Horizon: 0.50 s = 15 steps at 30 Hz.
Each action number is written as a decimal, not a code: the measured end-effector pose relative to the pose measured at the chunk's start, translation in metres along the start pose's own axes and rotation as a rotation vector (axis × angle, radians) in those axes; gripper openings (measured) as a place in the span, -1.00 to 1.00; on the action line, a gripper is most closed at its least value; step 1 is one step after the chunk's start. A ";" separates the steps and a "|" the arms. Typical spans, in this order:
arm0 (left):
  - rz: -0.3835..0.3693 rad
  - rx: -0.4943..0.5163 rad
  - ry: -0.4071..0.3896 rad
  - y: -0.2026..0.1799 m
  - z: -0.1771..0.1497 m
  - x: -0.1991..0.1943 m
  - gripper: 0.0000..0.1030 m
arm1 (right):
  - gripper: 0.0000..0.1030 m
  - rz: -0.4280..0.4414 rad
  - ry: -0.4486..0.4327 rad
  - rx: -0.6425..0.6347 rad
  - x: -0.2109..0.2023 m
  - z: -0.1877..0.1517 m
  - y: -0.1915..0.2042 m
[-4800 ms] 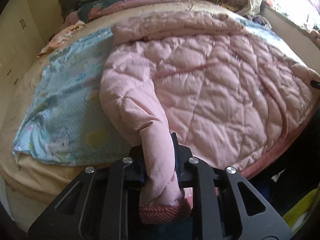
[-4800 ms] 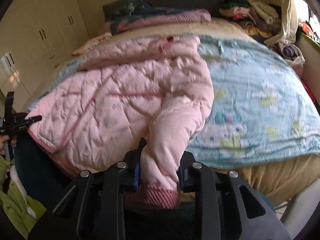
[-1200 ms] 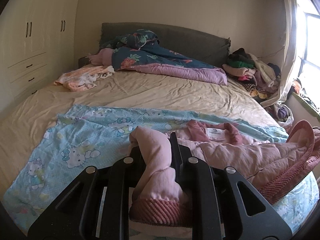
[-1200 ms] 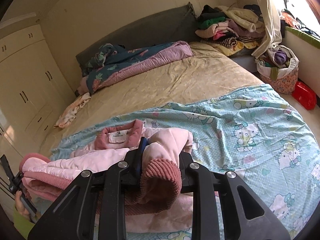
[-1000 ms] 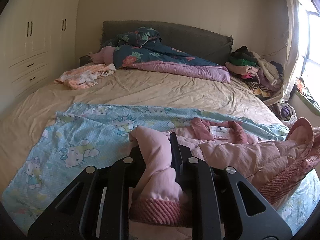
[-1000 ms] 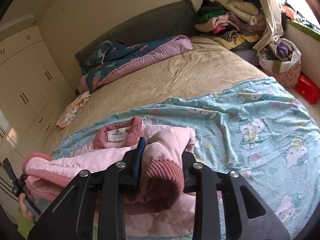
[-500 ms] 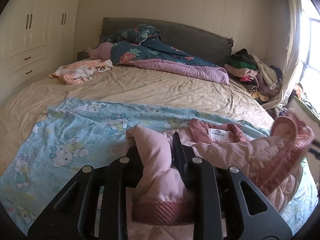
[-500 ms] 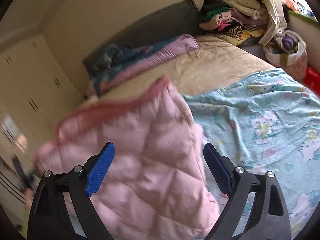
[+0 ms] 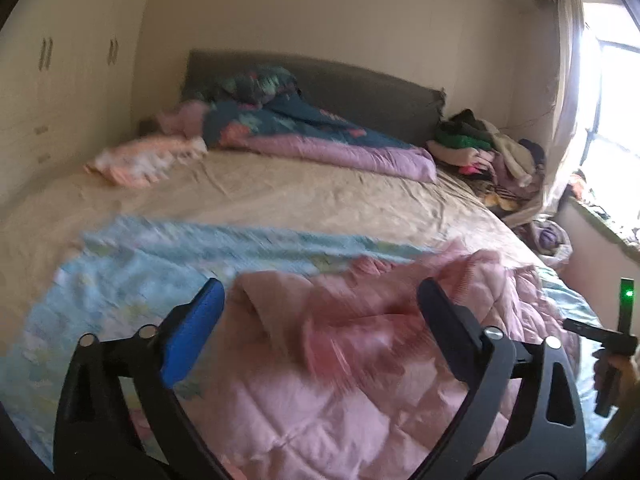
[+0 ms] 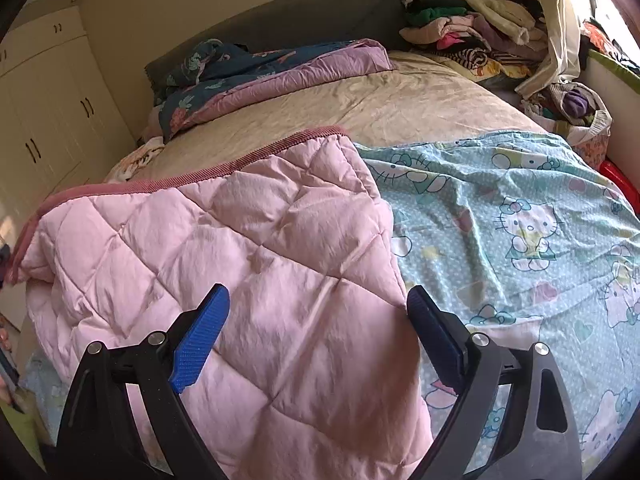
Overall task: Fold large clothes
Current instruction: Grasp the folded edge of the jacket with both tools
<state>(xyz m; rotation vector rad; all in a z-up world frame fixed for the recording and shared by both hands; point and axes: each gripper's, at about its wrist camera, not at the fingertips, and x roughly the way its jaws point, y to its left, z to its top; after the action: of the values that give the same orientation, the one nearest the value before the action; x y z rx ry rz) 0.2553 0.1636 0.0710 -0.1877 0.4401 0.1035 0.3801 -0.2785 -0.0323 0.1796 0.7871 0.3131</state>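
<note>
A pink quilted jacket (image 10: 256, 240) lies folded over on the light-blue cartoon-print sheet (image 10: 500, 208), its ribbed dark-pink hem along the far edge. My right gripper (image 10: 316, 304) hovers just above the jacket with its blue pads wide apart and nothing pinched. In the left wrist view the same pink jacket (image 9: 360, 360) is blurred and settling under my left gripper (image 9: 320, 300). Its jaws are opening, and the cloth lies loose between and below them. The other gripper (image 9: 616, 340), held in a hand, shows at the right edge of the left wrist view.
The beige bed (image 10: 400, 96) reaches back to a grey headboard (image 9: 360, 84). A dark floral and purple quilt (image 10: 280, 68) lies across the far end. A heap of clothes (image 10: 472, 32) sits at the far right. White wardrobes (image 10: 48, 120) line the left wall.
Both grippers let go of the jacket cuffs and opened wide, the right one first. The jacket dropped over itself onto the blue sheet. The right gripper sank toward it.
</note>
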 end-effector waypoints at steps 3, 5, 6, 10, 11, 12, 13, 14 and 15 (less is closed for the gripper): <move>0.020 -0.017 -0.016 0.010 0.003 -0.008 0.81 | 0.74 -0.011 -0.004 -0.006 -0.002 0.001 -0.002; 0.032 -0.039 -0.001 0.022 0.002 -0.007 0.81 | 0.74 -0.015 -0.008 -0.015 -0.004 0.001 -0.002; 0.033 -0.051 0.008 0.028 0.000 -0.006 0.81 | 0.74 -0.019 -0.007 -0.020 -0.005 0.001 -0.002; 0.028 -0.086 0.081 0.049 -0.017 0.007 0.81 | 0.83 -0.035 -0.012 -0.036 -0.008 -0.001 -0.003; 0.033 -0.085 0.101 0.054 -0.024 0.012 0.81 | 0.83 -0.036 -0.011 -0.040 -0.008 -0.002 -0.003; 0.038 -0.084 0.117 0.058 -0.029 0.015 0.81 | 0.83 -0.035 -0.007 -0.045 -0.007 -0.002 -0.003; 0.043 -0.085 0.143 0.062 -0.035 0.020 0.81 | 0.83 -0.036 -0.005 -0.051 -0.006 -0.002 -0.003; 0.030 -0.091 0.188 0.066 -0.043 0.030 0.81 | 0.83 -0.038 -0.005 -0.057 -0.006 -0.003 -0.003; 0.009 -0.102 0.228 0.070 -0.049 0.037 0.81 | 0.83 -0.041 -0.004 -0.061 -0.005 -0.003 -0.002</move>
<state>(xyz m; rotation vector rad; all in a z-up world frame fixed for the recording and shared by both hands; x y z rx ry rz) 0.2585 0.2240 0.0001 -0.2997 0.6634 0.1141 0.3749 -0.2817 -0.0313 0.1068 0.7750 0.2975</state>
